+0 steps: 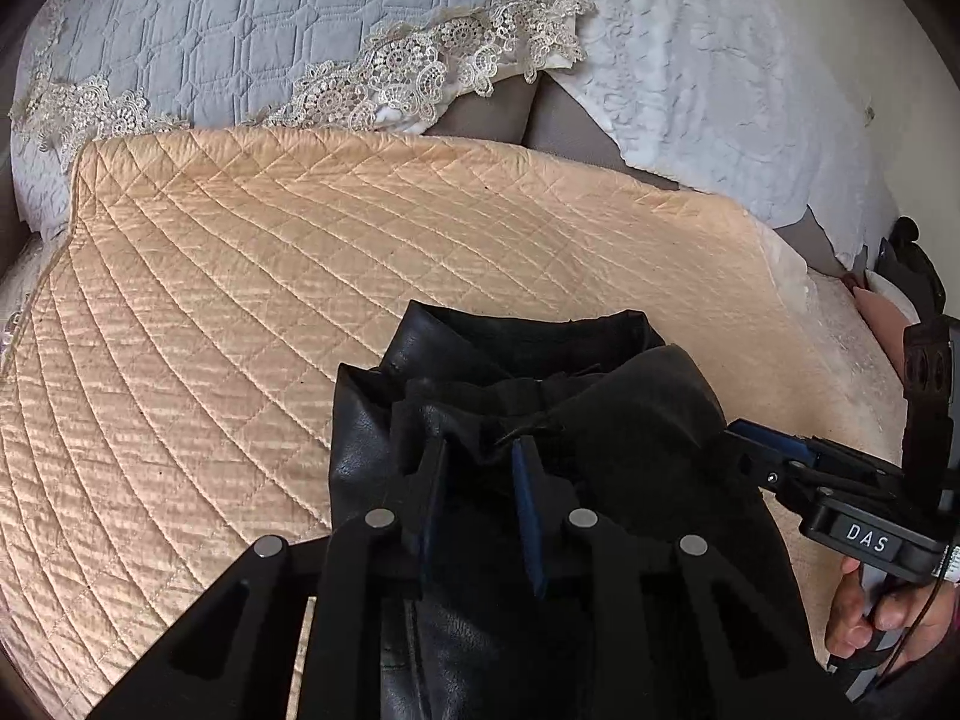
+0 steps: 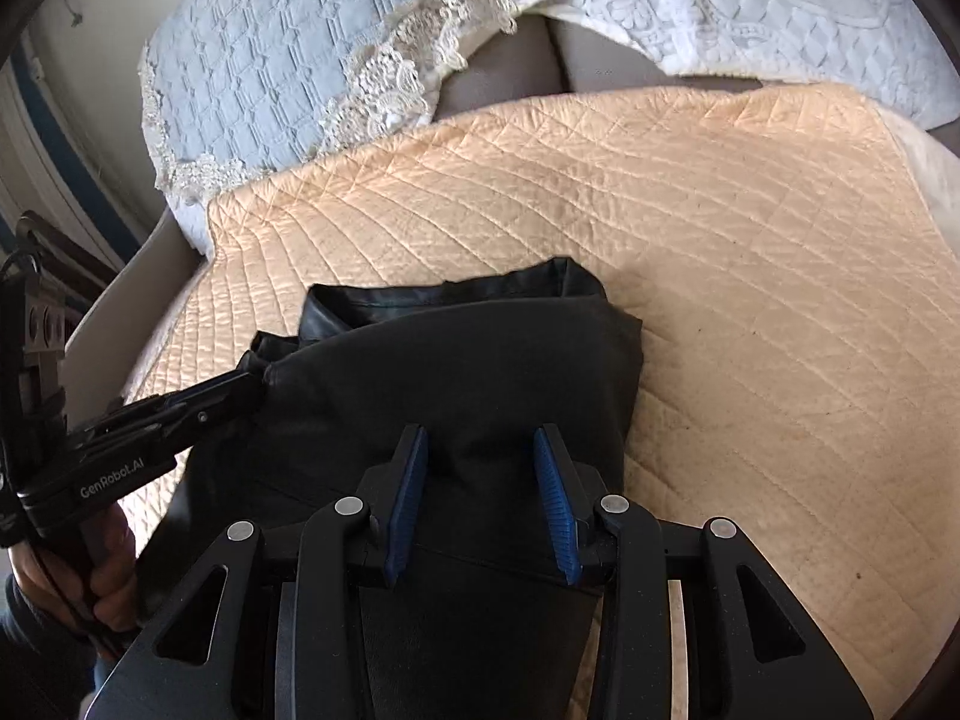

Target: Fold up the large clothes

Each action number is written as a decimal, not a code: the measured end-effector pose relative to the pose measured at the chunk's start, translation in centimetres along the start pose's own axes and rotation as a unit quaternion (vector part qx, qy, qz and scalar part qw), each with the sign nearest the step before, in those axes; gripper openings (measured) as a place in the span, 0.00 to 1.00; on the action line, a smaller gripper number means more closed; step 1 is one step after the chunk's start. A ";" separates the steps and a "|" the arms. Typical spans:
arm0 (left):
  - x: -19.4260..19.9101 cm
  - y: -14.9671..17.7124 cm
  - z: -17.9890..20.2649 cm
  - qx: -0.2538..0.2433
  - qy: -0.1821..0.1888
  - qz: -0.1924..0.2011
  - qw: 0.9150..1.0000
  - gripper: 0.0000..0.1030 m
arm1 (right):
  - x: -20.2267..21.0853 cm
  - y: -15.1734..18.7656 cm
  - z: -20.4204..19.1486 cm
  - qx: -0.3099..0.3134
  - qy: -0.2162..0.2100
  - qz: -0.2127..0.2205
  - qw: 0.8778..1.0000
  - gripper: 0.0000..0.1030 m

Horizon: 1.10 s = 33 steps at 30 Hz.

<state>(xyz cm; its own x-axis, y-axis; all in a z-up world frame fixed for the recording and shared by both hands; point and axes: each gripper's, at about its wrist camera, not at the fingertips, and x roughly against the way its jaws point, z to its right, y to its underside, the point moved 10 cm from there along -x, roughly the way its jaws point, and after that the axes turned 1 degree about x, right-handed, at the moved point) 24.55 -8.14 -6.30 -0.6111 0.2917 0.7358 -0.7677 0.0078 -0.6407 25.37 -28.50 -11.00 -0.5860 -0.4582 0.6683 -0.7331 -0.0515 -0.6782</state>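
A black, leather-like garment [image 1: 630,420] [image 2: 480,360] lies partly folded on a peach quilted bedspread [image 1: 240,300] [image 2: 750,240]. Its upper layer is lifted over a lower layer whose hem shows beyond it. In the left wrist view, my left gripper [image 1: 480,450] is shut on a bunched fold of the garment. The right wrist view shows it [image 2: 255,375] pinching the garment's left corner. My right gripper [image 2: 480,444] has the dark fabric filling the space between its blue pads and holds the garment's right side. Its tip [image 1: 735,435] meets the garment's right edge.
At the head of the bed lean a blue-grey quilted pillow with lace trim [image 1: 240,30] [image 2: 252,72] and a white textured pillow [image 1: 690,60] [image 2: 750,0]. A person's hands [image 1: 864,618] [image 2: 72,576] hold the gripper handles. The bed's edge runs at the left in the right wrist view.
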 end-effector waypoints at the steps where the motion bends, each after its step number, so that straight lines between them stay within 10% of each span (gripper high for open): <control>1: 0.8 0.2 0.1 -0.003 -0.001 0.006 1.000 0.24 | 0.9 0.1 -0.3 0.002 -0.005 0.007 1.000 0.37; 13: 7.0 10.6 1.7 -0.005 0.024 0.002 1.000 0.24 | 4.8 9.6 -4.5 0.080 -0.015 -0.022 0.996 0.37; 33: 8.6 10.5 0.8 0.016 0.024 0.006 1.000 0.29 | 6.9 9.7 -3.6 0.058 0.001 -0.010 0.998 0.50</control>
<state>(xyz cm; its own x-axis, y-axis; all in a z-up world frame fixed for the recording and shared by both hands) 11.08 -6.32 -6.53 -0.6105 0.3364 0.7170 -0.7670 -0.0257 -0.6411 12.97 -28.96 -11.85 -0.5722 -0.4543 0.6828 -0.7004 -0.1625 -0.6950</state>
